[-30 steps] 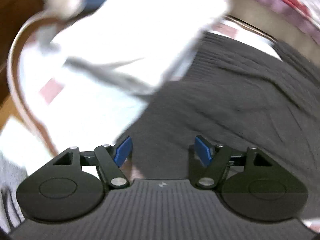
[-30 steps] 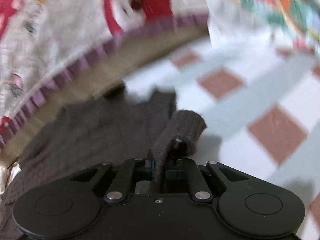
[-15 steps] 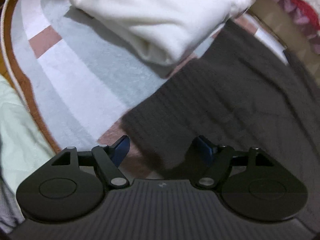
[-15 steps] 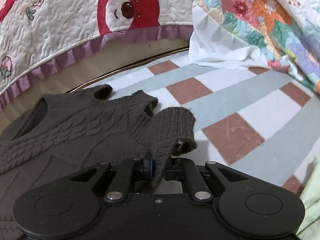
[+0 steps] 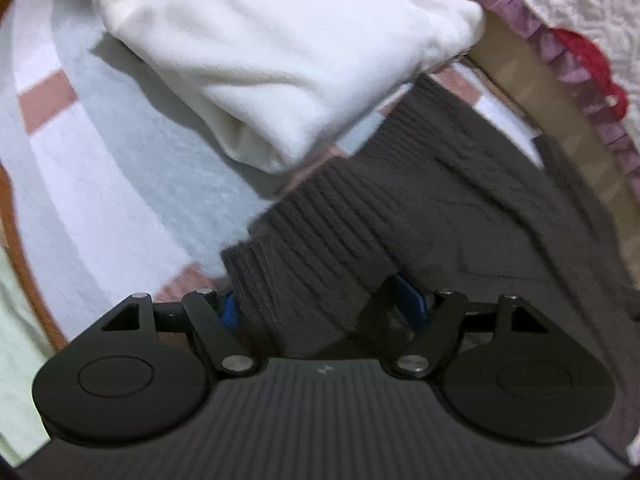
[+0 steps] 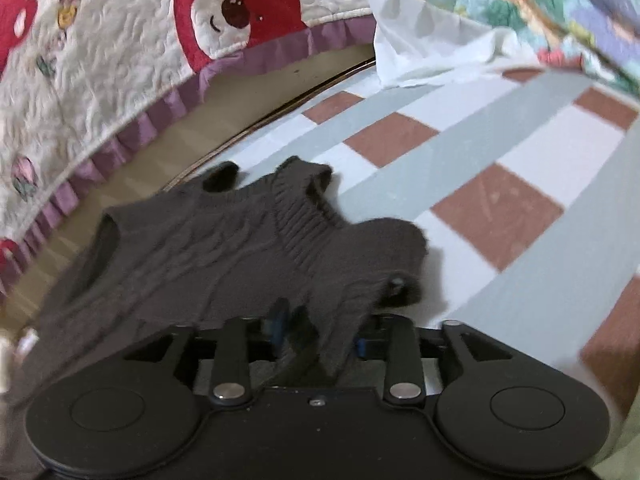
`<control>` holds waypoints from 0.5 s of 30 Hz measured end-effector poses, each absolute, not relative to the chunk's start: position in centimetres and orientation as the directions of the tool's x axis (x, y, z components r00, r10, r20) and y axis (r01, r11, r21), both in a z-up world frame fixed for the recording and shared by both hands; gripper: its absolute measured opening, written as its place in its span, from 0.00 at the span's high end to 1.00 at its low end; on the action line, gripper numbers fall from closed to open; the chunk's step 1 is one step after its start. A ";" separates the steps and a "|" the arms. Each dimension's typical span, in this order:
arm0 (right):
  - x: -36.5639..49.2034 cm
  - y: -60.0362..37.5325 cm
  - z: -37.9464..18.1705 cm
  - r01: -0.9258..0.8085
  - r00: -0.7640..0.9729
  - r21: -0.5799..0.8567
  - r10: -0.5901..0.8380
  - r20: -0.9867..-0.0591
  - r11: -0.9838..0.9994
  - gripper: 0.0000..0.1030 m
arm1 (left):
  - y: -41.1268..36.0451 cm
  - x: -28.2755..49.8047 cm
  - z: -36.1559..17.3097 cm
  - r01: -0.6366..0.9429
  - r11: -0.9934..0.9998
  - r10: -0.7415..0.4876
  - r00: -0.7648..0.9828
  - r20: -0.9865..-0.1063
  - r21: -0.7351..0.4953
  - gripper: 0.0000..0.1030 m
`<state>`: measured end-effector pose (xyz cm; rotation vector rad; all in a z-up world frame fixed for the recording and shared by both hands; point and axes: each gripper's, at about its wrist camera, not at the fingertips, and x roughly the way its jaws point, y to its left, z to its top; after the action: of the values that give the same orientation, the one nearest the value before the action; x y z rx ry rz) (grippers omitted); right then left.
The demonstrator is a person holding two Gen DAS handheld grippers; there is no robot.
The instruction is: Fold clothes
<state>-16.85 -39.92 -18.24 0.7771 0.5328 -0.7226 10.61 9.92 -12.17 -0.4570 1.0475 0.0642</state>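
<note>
Both tongs straddle the soft, limp grey sweater point(image 5: 400, 216): left tongs point(image 5: 320, 306) closing on its ribbed hem, right tongs point(image 6: 320, 330) opening around its shoulder.

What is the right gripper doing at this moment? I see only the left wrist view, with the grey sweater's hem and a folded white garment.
Observer: The right gripper has its jaws opening. A fold of the grey sweater, near its sleeve, lies between them, not pinched.
Operator: Where is the collar?
Observer: The ribbed collar lies on the checked sheet, beyond the gripper.
Operator: Is there anything at the far end of the sheet?
Observer: A crumpled white cloth lies there, beside a floral quilt.
</note>
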 end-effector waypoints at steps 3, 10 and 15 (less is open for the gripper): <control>-16.2 -39.7 -18.2 0.716 0.666 0.432 -0.350 -0.659 0.549 0.57 | 9.0 10.5 -11.9 -0.211 0.943 -0.118 0.511 -0.851 -0.257 0.83; -16.2 -38.0 -10.1 0.732 0.624 0.231 -0.496 -0.603 0.641 0.95 | 10.7 8.0 -7.9 -0.153 0.918 -0.211 0.595 -0.775 -0.367 0.87; -18.1 -38.4 -8.7 0.751 0.537 0.062 -0.554 -0.636 0.657 0.94 | 12.0 6.8 -8.7 -0.186 0.924 -0.186 0.544 -0.818 -0.334 0.90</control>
<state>-18.12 -38.37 -8.71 0.3491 0.6213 -0.7955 6.76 12.01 -8.73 -0.4101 1.0031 -0.0001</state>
